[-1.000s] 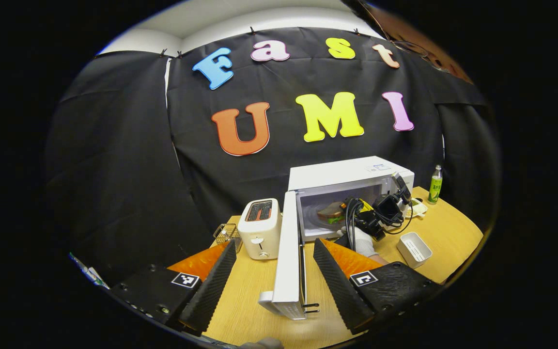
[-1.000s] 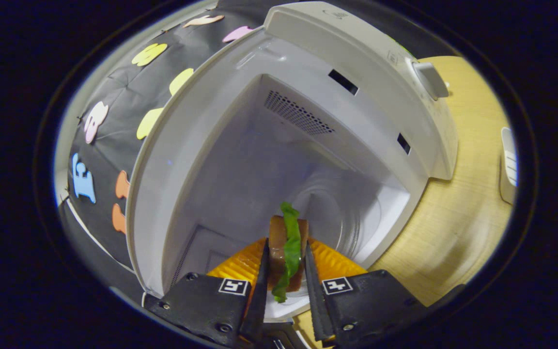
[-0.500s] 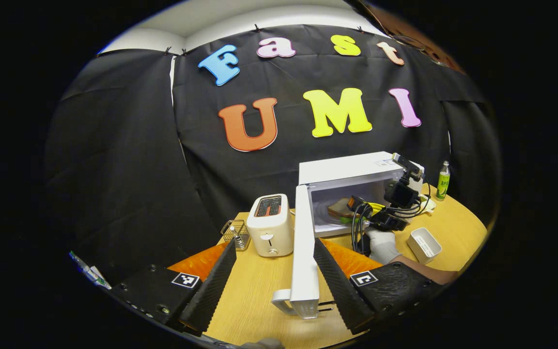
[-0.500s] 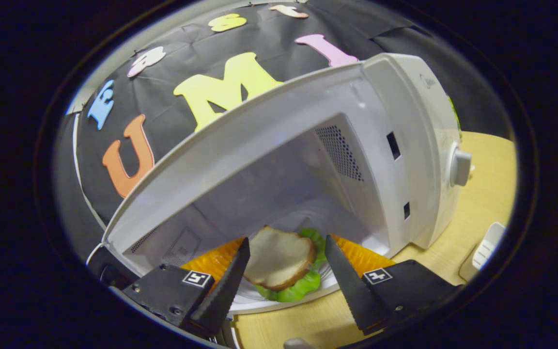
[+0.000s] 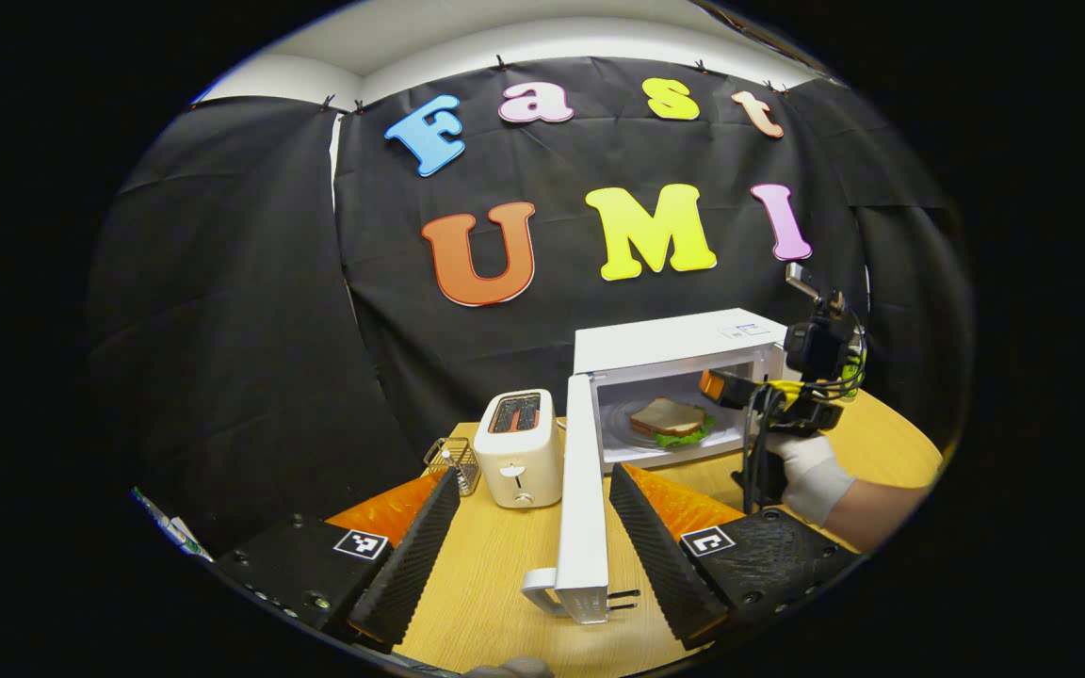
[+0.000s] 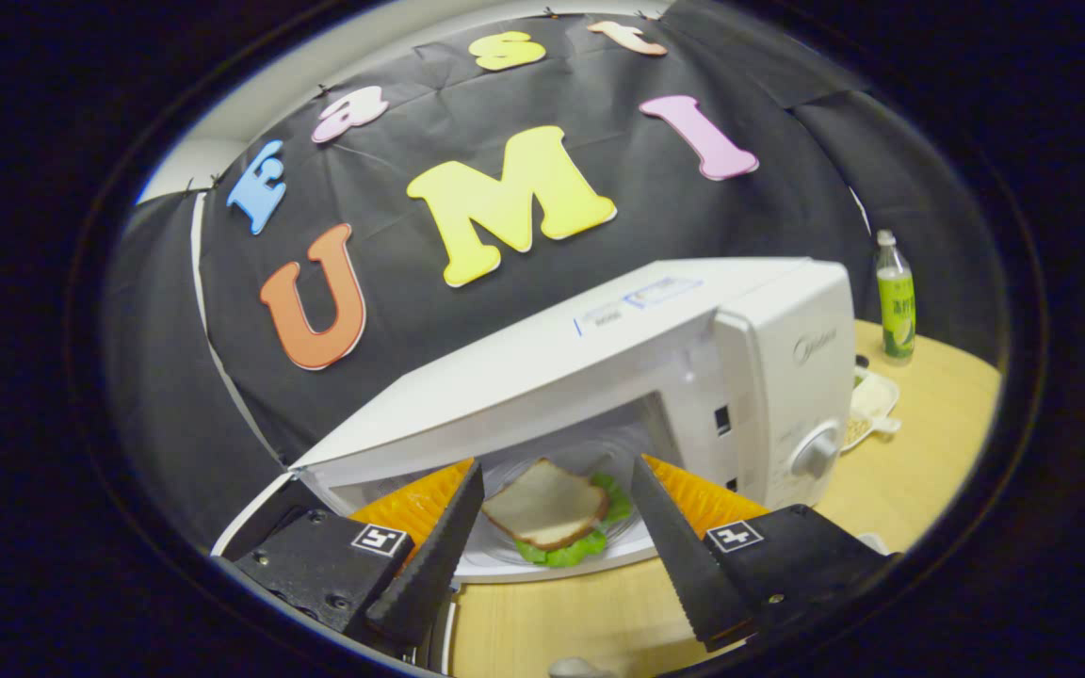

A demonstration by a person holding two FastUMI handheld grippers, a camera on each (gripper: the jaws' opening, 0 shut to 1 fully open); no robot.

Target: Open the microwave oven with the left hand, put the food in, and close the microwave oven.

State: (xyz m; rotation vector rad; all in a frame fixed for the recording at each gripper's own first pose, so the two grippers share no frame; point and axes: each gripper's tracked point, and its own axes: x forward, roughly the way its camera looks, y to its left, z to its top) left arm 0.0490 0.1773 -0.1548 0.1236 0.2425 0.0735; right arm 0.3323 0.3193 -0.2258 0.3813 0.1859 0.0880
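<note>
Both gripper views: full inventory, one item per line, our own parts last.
microwave: 1, white, back of table, door swung open toward the left gripper camera
sandwich: 1, brown bread with green lettuce, lying inside the microwave on its round plate
toaster: 1, cream, left of the microwave door
wire basket: 1, metal, beside the toaster on its left
bottle: 1, green label, right of the microwave near the wall
dish: 1, white, table right of the microwave
table: 1, light wood
left tongs: open, the door's edge between them, not gripped
right tongs: open, in front of the sandwich
gloved hand: 1, white glove, holding the right tongs
</note>
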